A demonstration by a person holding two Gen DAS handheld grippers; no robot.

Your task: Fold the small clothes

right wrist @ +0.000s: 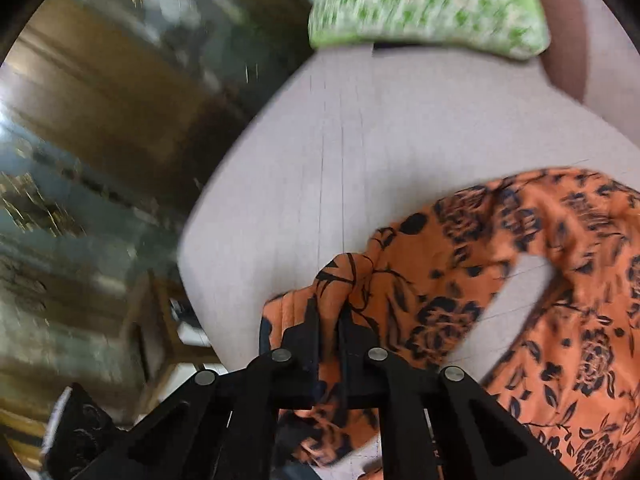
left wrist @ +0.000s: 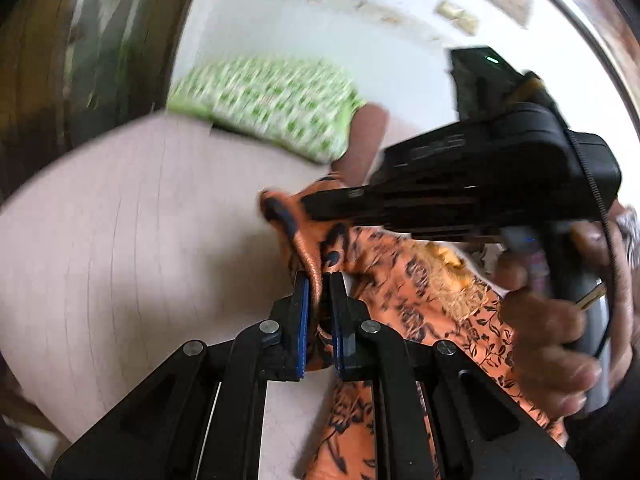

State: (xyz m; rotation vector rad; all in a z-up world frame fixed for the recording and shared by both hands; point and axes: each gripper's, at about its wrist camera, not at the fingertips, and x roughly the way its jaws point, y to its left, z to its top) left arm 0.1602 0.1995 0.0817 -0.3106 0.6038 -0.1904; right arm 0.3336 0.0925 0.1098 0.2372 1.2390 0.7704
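An orange garment with a black floral print (left wrist: 400, 292) lies on a pale pink bed surface (left wrist: 140, 220). My left gripper (left wrist: 319, 280) is shut on a bunched edge of it. In the left wrist view the right gripper (left wrist: 288, 210) reaches in from the right, held by a hand (left wrist: 560, 320), its tips in the same cloth just beyond mine. In the right wrist view my right gripper (right wrist: 330, 320) is shut on a fold of the orange garment (right wrist: 520, 248), which trails to the right over the bed (right wrist: 340, 160).
A green-and-white patterned pillow (left wrist: 272, 100) lies at the far edge of the bed, also in the right wrist view (right wrist: 432, 4). A brown cushion (right wrist: 564, 28) sits beside it. Dark wooden furniture (right wrist: 100, 120) stands left of the bed.
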